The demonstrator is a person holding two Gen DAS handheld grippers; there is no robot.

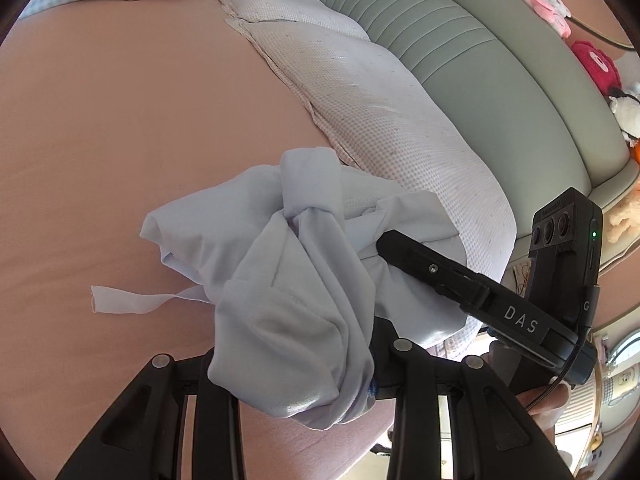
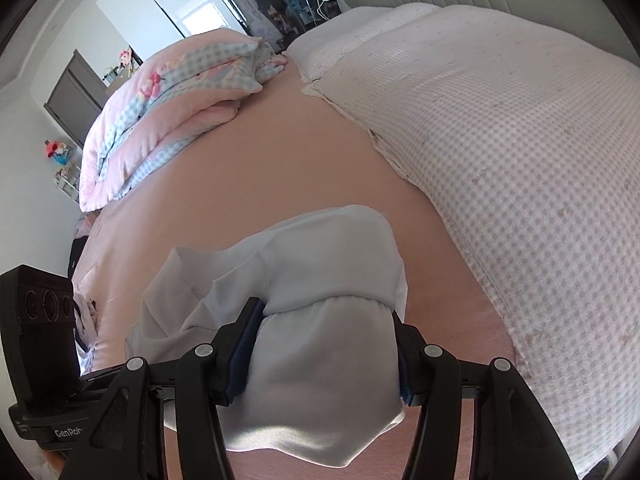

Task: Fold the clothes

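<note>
**Both grippers pinch a bunched pale-blue garment over the bed**

In the left wrist view, the left gripper (image 1: 316,364) clamps the crumpled garment (image 1: 280,280) at lower centre of the frame, and the right gripper (image 1: 400,248) bites into it from the right. In the right wrist view, the right gripper's fingers (image 2: 244,344) squeeze a thick fold at bottom centre, above the pink sheet (image 2: 260,160). A checked pillow (image 2: 520,140) fills the right.

A pale blue garment (image 1: 280,280) hangs bunched and knotted above the pink bed.
</note>
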